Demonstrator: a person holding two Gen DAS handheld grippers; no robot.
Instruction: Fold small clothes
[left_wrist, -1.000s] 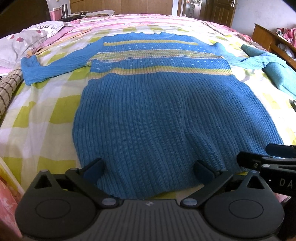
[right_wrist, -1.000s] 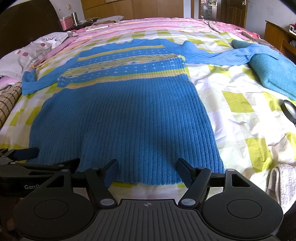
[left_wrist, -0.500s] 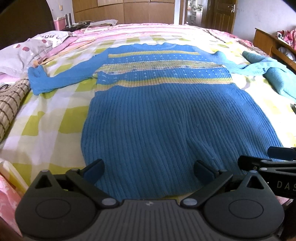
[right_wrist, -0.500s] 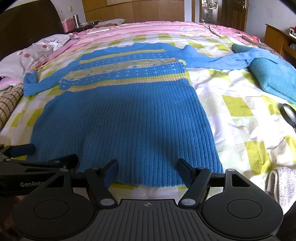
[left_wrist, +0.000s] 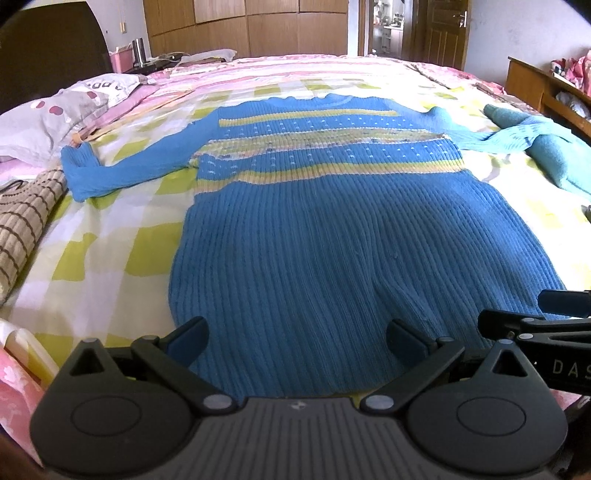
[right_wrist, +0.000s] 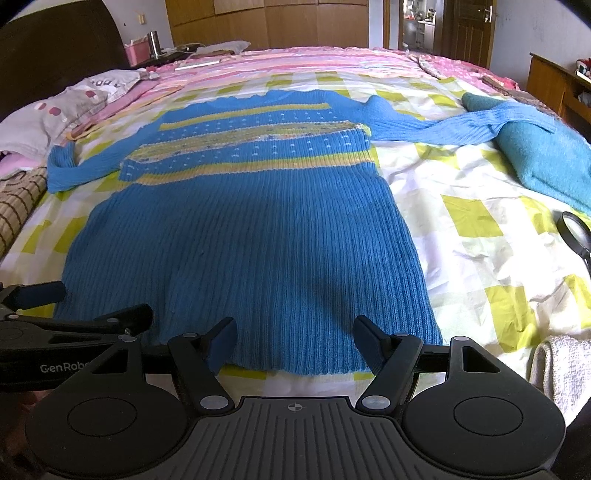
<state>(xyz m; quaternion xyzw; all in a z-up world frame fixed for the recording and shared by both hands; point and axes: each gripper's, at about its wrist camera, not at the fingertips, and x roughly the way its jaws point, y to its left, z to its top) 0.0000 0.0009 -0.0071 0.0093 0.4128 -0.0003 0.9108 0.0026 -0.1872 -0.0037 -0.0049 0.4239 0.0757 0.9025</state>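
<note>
On the bed, near edge: both tongs hover side by side over the hem, nothing gripped.
Bed (left_wrist: 122, 236): check sheet, yellow/white; carries everything. Pink bedding toward far edge.
Sweater (left_wrist: 343, 236): blue rib knit w/ yellow stripes, flat, front up, mid-bed; hem at near edge, neck toward far edge. No fold made yet, by the look of it.
Sleeves: left sleeve (left_wrist: 110, 173) spread out toward left edge of bed; right sleeve (right_wrist: 443, 125) stretched toward right edge, cuff end lying over the teal garment (right_wrist: 546, 155).
Pillow (left_wrist: 48, 122): far-left corner, apart from sweater.
Woven mat (left_wrist: 22, 225): left edge, near left cuff, not touching as far as I can tell.
Magnifier (right_wrist: 574, 229): right edge, well apart from sweater.
White towel (right_wrist: 561, 365): near-right corner.
Left tongs (left_wrist: 297, 339): jaws wide apart, empty, over hem, left-centre.
Right tongs (right_wrist: 293, 343): jaws wide apart, empty, over hem, right side.
Step in hand (judgmt): start of 1st fold, likely a hem or sleeve pickup.
How to do well: drop each tong to a hem corner, pinch both layers of knit, not the sheet under it. Lift level, both sides together, so rib doesn't skew. Bring sleeves in over the body first; free the right cuff off the teal garment w/o dragging it.
Risk: thick knit slips from a shallow bite; sheet may bunch up.
</note>
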